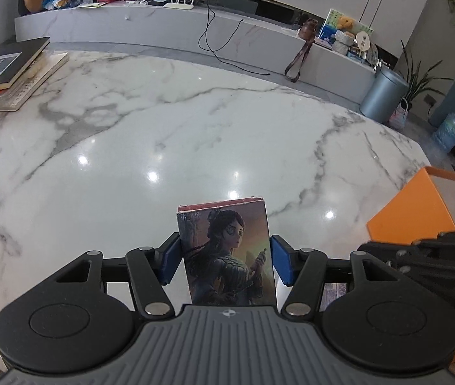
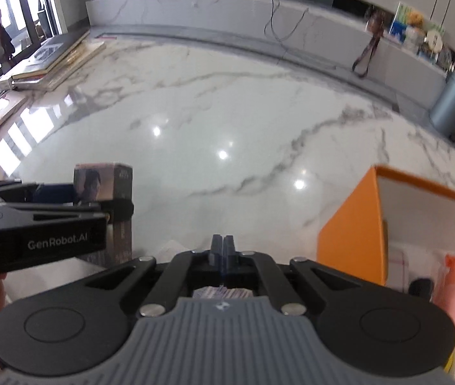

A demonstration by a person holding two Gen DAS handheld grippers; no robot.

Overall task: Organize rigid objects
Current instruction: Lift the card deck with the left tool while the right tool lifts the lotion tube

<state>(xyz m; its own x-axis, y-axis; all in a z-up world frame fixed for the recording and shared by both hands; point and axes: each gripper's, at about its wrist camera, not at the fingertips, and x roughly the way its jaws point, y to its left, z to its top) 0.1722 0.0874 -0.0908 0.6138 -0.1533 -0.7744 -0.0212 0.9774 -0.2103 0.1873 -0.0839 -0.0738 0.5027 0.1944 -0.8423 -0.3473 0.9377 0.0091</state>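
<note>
Across the white marble table [image 1: 195,122], the largest item here, we log a broad polished top, bare through the middle, with its curved far edge falling away to the floor. At its left far corner we note a stack of books [image 1: 9,70]; at the near right, an orange box [image 1: 420,211] with an open top and a white interior, holding a pink bottle [image 2: 453,292] and other contents too blurred to name. Next, the left gripper [image 1: 226,261]: its blue pads are closed on either side of a small illustrated card box [image 1: 227,253], held upright above the table with the picture face toward the camera. The right gripper [image 2: 222,250]: jaws pressed together with nothing visible between the tips, hovering just beside the left one, between it and the orange box. We judge the card box light, stiff and sharp-cornered, its glossy print somewhat slippery; the narrow side faces, where the pads now sit, seem the sound place to hold, though hard squeezing could dent the cardboard. Room for travel: open table ahead and to the left; rightward, the orange box's near rim and the right gripper crowd the path, so we would carry the card box over that rim rather than into it.
</note>
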